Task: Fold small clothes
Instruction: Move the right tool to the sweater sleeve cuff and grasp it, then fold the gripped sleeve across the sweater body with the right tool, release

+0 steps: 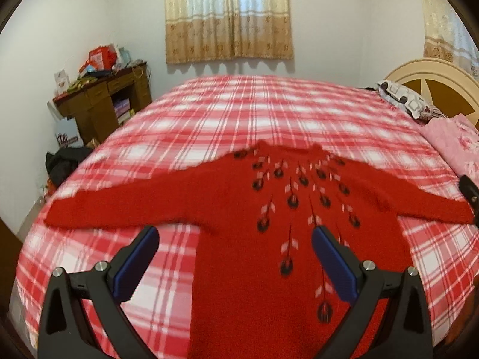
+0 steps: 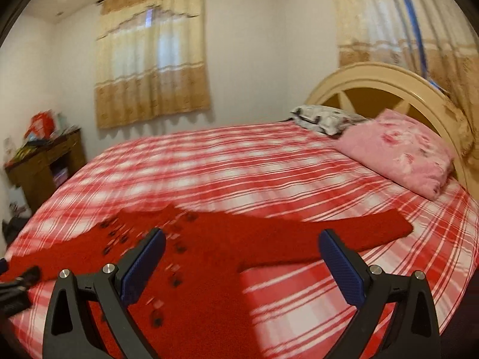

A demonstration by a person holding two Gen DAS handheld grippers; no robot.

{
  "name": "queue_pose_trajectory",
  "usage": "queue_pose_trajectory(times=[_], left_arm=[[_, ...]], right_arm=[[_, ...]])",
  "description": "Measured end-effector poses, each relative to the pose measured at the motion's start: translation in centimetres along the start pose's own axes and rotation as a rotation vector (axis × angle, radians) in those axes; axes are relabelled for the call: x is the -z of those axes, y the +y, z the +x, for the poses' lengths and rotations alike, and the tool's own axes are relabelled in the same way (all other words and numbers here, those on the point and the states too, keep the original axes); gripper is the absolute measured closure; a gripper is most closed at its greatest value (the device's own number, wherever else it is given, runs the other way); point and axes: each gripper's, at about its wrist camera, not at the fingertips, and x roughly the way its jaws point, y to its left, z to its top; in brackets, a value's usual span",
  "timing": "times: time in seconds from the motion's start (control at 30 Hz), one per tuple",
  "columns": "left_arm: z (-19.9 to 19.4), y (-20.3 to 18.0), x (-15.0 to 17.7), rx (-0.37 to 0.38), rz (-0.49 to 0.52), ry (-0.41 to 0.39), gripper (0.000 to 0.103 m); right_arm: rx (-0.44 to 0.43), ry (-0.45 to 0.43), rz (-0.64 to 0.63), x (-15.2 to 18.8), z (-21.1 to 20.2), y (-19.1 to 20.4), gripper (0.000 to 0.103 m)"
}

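On the near half of a bed (image 1: 209, 113) covered in a red-and-white plaid sheet, a red sweater (image 1: 239, 209) lies flat and face up, its hem toward the near edge and its neck toward the middle of the sheet. Both sleeves are spread wide, one reaching toward the left edge, the other toward the right edge. Dark round motifs with pale markings fan down the front from the neckline.

The left gripper (image 1: 235, 239) hangs above the sweater's lower left side, jaws wide apart and holding nothing; one blue pad sits over bare plaid, the other over the knit. The right gripper (image 2: 242, 242) hangs above the body and the right sleeve, jaws likewise spread and empty. Whether either touches the fabric cannot be told. A dark part of the right gripper shows at the right rim of the left wrist view, beside the sleeve's cuff.

At the head of the bed, a pink pillow (image 2: 398, 152) and a grey patterned pillow (image 2: 326, 118) rest against an arched cream headboard (image 2: 386, 80). Beyond the far edge, beige curtains (image 1: 229, 15) hang on a white wall, and a cluttered brown cabinet (image 1: 104, 101) stands in the left corner of the room.
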Motion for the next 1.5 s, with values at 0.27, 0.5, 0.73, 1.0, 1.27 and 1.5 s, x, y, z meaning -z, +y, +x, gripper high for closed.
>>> queue_pose_trajectory(times=[0.27, 0.5, 0.73, 1.0, 1.27, 1.5], left_arm=[[1.7, -1.5, -5.7, 0.096, 0.013, -0.030, 0.000], [6.5, -2.3, -5.0, 0.105, -0.026, 0.041, 0.000], [10.7, -3.9, -3.6, 0.041, -0.002, 0.108, 0.000], [13.2, -4.8, -2.3, 0.030, 0.047, 0.150, 0.000], [13.4, -3.1, -1.1, 0.016, 0.044, 0.167, 0.000], [12.4, 0.2, -0.7, 0.016, -0.019, 0.144, 0.000]], right_arm=[[0.261, 0.073, 0.332, -4.0, 7.9, -17.5, 0.006], [0.468, 0.281, 0.479, 0.3, 14.7, -28.5, 0.033], [0.487, 0.396, 0.416, 2.8, 18.7, -29.2, 0.033], [0.487, 0.444, 0.275, 3.4, 21.0, -27.3, 0.081], [0.410, 0.380, 0.268, 0.2, 19.8, -24.2, 0.088], [0.127, 0.276, 0.155, -4.9, 17.2, -11.5, 0.088]])
